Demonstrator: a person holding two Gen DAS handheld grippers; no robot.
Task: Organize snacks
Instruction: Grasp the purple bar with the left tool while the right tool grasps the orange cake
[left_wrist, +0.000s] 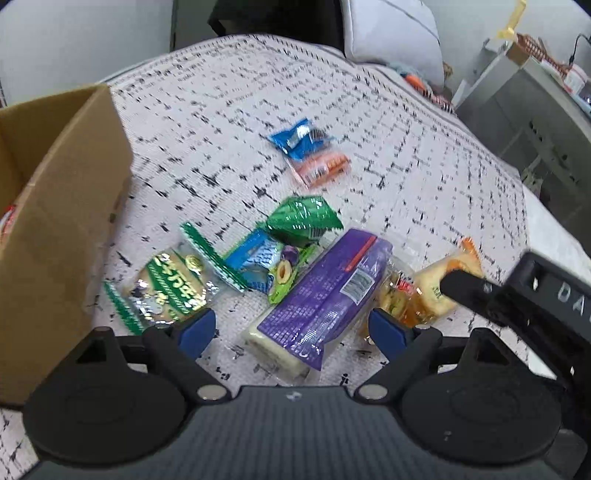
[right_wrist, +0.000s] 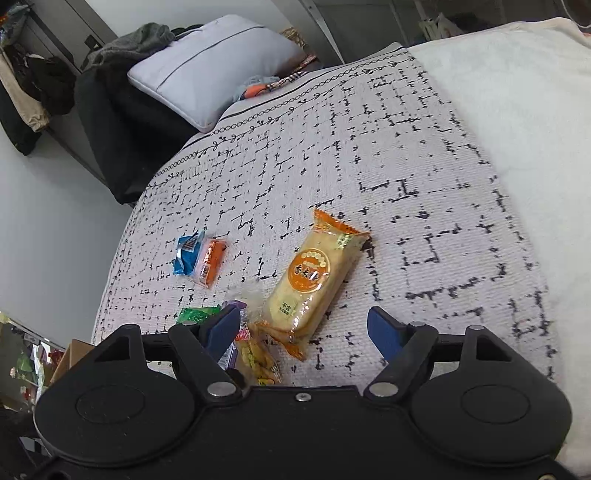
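Snacks lie scattered on a bed under a white coverlet (left_wrist: 369, 122) with black dashes. Nearest the left tool (left_wrist: 291, 328), a purple packet (left_wrist: 325, 291) lies lengthwise between the blue fingertips (left_wrist: 195, 330); jaws stand wide apart, gripping nothing, and whether the pads touch the packet cannot be told. Its print is too blurred to read. Left of it sits a green-and-white packet (left_wrist: 166, 288), just beside a cardboard box (left_wrist: 62, 206) that is cut off by the frame edge; box contents mostly hidden, only a red-and-white sliver shows. Right of the purple packet a clear bag of yellow pieces (left_wrist: 402, 295) is partly covered by it. Behind these, a blue sachet, a plum-printed sachet and a dark green packet (left_wrist: 303, 218) overlap, so their outlines are hard to separate. Further back, well apart, a blue packet and an orange packet (left_wrist: 321, 166) lie touching.

Right tool (right_wrist: 303, 328): jaws wide open, empty, with an orange rice-cracker packet (right_wrist: 314, 280) lying ahead between them. Its left finger hides most of the purple and green packets. Beyond the coverlet, a grey pillow (right_wrist: 207, 70).
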